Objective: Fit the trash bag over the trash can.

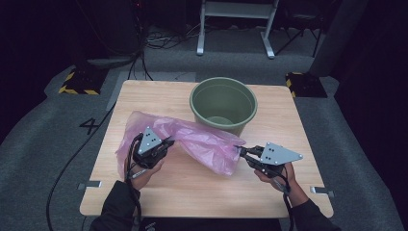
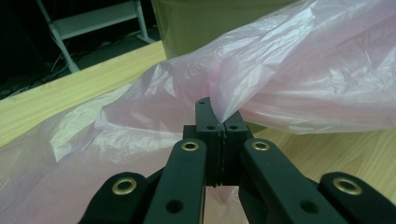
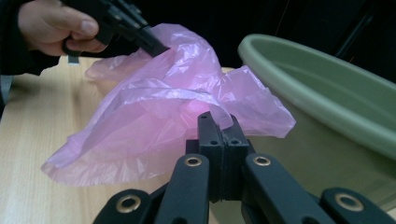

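High view: pink bag (image 1: 192, 139) stretched between left claw (image 1: 169, 141) and right claw (image 1: 238, 150).

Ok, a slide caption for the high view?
Both grippers, left and right, pinch a pink plastic bag before a green bucket.

Glossy thin plastic bag (image 1: 192, 139) (crinkled), probably matt plastic bucket (image 1: 223, 103), wood-grain table (image 1: 202, 192).

Dark lab studio: black curtains, floor cables (image 1: 144, 57) (hazard-taped bases (image 1: 77, 84)).
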Motion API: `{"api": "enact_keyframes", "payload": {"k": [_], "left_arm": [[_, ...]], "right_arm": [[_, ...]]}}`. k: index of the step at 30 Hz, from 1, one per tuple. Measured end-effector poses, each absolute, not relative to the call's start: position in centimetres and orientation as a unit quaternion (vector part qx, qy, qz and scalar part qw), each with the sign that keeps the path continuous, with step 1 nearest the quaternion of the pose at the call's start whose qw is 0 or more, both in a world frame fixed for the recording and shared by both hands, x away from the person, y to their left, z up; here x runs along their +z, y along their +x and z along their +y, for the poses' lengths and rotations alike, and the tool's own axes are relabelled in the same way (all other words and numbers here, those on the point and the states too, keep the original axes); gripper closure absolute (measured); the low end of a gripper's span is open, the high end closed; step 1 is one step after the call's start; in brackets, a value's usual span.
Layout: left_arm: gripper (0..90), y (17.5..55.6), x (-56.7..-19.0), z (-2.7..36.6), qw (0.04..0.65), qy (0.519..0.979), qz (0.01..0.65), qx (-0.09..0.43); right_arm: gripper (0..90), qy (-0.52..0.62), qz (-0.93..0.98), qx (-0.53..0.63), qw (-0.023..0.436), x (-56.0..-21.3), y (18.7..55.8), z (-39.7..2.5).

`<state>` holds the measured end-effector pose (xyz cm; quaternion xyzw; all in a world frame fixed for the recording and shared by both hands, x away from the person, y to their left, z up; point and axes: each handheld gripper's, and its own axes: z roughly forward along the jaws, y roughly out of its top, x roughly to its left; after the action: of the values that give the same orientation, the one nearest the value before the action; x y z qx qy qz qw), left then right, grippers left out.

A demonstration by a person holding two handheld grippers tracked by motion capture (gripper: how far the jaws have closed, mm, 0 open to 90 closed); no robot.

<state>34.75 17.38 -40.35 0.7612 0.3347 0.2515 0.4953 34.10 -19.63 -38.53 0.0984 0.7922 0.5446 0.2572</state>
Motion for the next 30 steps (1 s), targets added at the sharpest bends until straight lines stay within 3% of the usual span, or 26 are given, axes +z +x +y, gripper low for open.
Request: {"api": "enact_keyframes", "payload": {"k": [10, 30], "left_arm": [[89.0, 33.9, -39.2, 17.9, 0.511, 0.751, 0.325, 0.262], [89.2, 34.5, -37.1, 18.6, 0.535, 0.725, 0.327, 0.285]], "right_arm": [[90.0, 0.091, 0.774, 0.559, 0.284, -35.8, 35.1, -19.3], [90.0, 0.1, 0.774, 0.552, 0.293, -31.8, 40.1, -17.2]]}}
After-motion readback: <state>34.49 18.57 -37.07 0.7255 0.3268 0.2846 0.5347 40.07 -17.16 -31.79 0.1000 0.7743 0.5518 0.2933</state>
